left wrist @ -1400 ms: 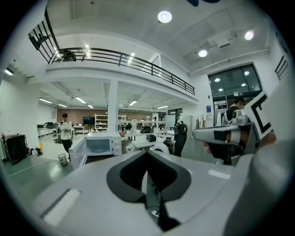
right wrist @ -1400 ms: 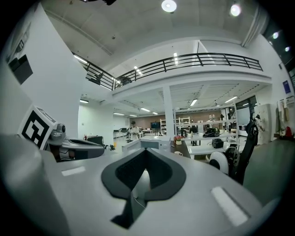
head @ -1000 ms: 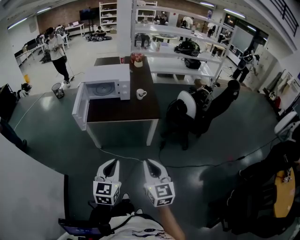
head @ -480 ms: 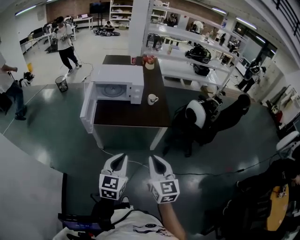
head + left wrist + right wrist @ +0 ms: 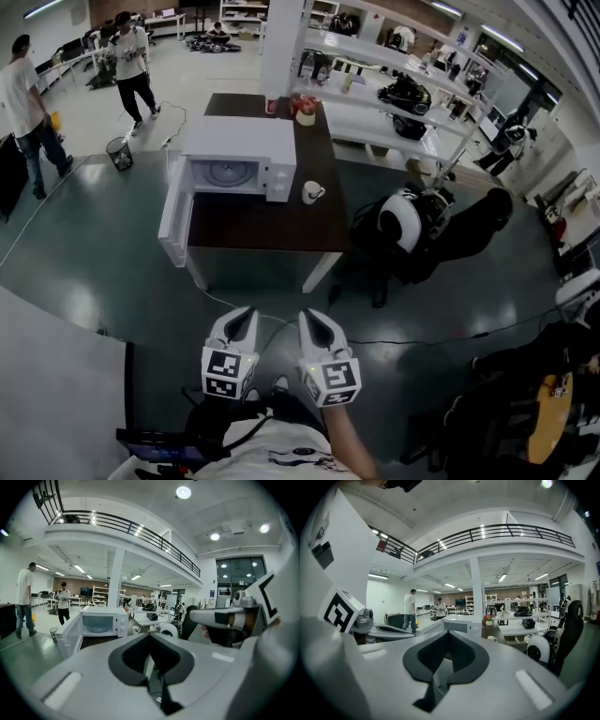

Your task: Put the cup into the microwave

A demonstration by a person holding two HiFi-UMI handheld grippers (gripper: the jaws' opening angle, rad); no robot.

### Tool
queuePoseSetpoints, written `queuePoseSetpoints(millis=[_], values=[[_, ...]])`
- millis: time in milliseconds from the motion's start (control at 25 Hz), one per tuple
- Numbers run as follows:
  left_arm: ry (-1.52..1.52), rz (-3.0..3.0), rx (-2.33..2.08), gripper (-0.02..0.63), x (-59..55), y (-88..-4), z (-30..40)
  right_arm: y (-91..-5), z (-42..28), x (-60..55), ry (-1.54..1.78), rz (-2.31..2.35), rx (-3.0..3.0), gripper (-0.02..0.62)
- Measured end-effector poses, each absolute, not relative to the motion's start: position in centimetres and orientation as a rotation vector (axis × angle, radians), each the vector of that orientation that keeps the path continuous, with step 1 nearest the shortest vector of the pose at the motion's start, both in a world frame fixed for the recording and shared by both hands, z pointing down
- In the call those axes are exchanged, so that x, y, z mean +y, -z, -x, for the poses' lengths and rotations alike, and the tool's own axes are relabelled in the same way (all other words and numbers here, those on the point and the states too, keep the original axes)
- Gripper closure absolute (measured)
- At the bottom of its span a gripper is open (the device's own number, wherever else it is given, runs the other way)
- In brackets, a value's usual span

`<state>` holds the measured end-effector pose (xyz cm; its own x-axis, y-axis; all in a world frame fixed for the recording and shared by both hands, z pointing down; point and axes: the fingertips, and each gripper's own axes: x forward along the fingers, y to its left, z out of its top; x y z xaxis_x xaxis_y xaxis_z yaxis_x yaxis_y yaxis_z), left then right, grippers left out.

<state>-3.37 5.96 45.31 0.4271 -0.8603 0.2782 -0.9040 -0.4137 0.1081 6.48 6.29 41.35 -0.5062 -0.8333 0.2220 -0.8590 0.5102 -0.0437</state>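
Dark-topped table (image 5: 267, 225) stands well ahead of both claws, across open floor, with nothing between it and them. White microwave (image 5: 239, 155) sits on the table's far-left part, ahead of and slightly left of the left gripper (image 5: 247, 313); its door (image 5: 174, 214) is swung fully open to the left, overhanging the table edge, and the cavity faces the claws. A chair with a round white backrest (image 5: 401, 220) stands by the table's right end, ahead of and to the right of the right gripper (image 5: 308, 316). Both grippers are held low and close to the person's body, side by side and just apart, pointing toward the table. Left gripper: jaws together, nothing between them. Right gripper: jaws together, nothing between them. The cup (image 5: 311, 192), white with its handle to the right, stands upright on the tabletop just right of the microwave, outside it, almost straight ahead of the right gripper and well apart from both claws.
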Motion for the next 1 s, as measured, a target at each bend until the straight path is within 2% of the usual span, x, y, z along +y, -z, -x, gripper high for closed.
queuePoseSetpoints(millis=[160,600,1000], values=[[-0.283,-2.425,-1.543,0.606,3.7,-46.1,2.9,-42.3,-6.1,3.6,-0.249,-1.413,-2.594,0.594],[-0.212,-2.392,-1.719,0.607,-6.7,-42.0,2.6,-39.5,-6.7,-6.9,-0.211,-1.300,-2.774,0.594],[-0.275,-2.333,-1.707,0.606,-10.6,-43.6,2.0,-41.4,-6.8,-10.7,-0.309,-1.224,-2.779,0.594]])
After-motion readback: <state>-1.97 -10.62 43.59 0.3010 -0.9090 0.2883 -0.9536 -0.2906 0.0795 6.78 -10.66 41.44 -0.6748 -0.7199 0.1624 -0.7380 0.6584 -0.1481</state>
